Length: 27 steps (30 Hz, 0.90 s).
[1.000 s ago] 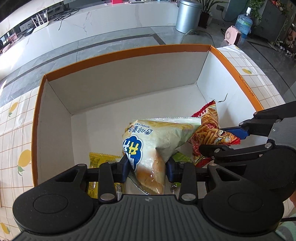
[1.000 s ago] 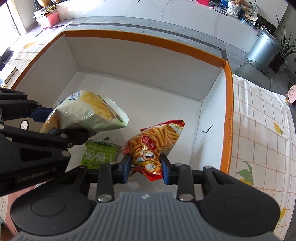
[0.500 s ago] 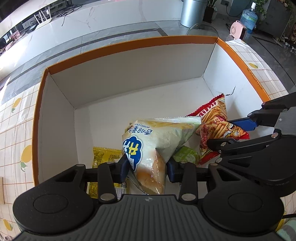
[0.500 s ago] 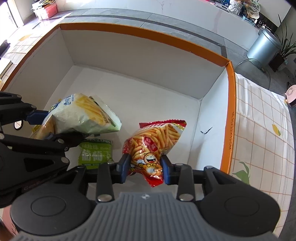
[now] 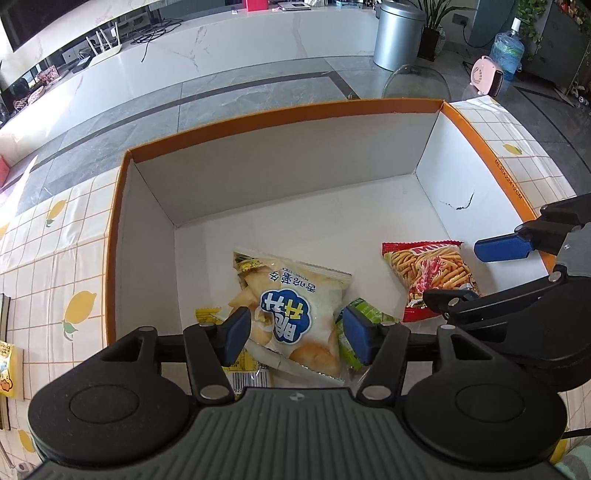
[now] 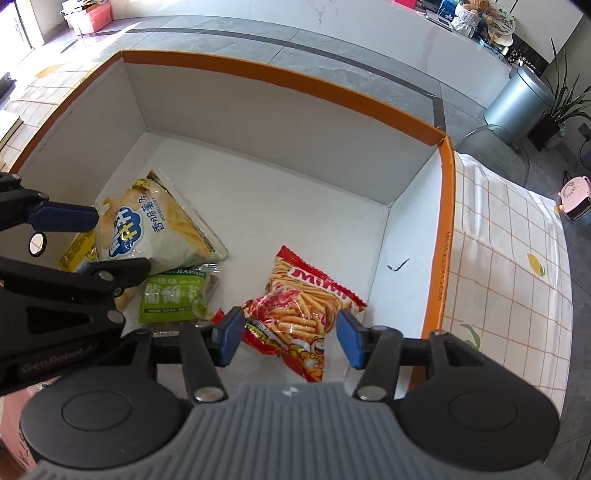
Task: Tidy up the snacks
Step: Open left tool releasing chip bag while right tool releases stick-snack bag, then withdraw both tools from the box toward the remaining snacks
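Observation:
An orange-rimmed white box (image 5: 295, 112) (image 6: 280, 79) holds the snacks. A pale potato-chip bag (image 5: 291, 306) (image 6: 159, 229) lies on the box floor, over a green raisin pack (image 5: 360, 314) (image 6: 171, 297) and a yellow pack (image 5: 210, 317) (image 6: 75, 251). A red fries-stick bag (image 5: 432, 273) (image 6: 299, 310) lies to the right. My left gripper (image 5: 297, 334) is open above the chip bag. My right gripper (image 6: 290, 334) is open above the red bag. Each gripper shows in the other's view, the right one (image 5: 476, 273) and the left one (image 6: 92, 243).
The box stands on a table with a lemon-print checked cloth (image 5: 55, 266) (image 6: 517, 266). A yellow snack pack (image 5: 7, 369) lies on the cloth at the far left. Beyond the table are a grey floor, a metal bin (image 5: 399, 35) and a glass side table.
Both grippers have opened and let go of their bags. The chip bag and the red bag have dropped onto the box floor, and both grippers have pulled back and up.

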Available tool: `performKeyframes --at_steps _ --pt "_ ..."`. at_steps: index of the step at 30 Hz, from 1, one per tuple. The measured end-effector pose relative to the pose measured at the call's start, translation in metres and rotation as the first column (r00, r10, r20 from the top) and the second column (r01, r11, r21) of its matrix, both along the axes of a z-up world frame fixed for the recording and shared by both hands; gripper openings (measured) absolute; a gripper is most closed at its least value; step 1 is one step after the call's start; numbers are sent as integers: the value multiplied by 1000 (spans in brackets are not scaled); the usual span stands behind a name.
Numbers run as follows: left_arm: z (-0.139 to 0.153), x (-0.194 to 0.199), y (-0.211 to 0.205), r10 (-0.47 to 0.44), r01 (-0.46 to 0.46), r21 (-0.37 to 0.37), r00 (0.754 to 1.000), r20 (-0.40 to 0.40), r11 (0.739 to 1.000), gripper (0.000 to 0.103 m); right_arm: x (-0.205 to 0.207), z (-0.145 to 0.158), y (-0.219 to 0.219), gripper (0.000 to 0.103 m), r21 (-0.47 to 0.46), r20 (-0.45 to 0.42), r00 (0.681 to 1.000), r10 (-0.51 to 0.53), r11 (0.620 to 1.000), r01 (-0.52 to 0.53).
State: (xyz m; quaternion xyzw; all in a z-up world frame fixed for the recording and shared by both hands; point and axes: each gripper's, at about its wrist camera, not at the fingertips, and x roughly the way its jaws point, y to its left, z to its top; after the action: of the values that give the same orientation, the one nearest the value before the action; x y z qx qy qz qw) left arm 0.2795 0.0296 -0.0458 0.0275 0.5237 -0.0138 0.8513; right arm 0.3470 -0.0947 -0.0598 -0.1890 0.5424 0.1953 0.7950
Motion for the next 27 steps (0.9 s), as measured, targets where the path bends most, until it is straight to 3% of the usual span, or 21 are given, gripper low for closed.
performKeyframes --at_steps 9,27 --pt "18 -14 -1 14 -14 4 998 61 1000 73 -17 27 -8 68 11 63 998 -15 1000 14" --pt "68 -84 -2 33 -30 -13 967 252 999 74 -82 77 -26 78 140 179 982 -52 990 27"
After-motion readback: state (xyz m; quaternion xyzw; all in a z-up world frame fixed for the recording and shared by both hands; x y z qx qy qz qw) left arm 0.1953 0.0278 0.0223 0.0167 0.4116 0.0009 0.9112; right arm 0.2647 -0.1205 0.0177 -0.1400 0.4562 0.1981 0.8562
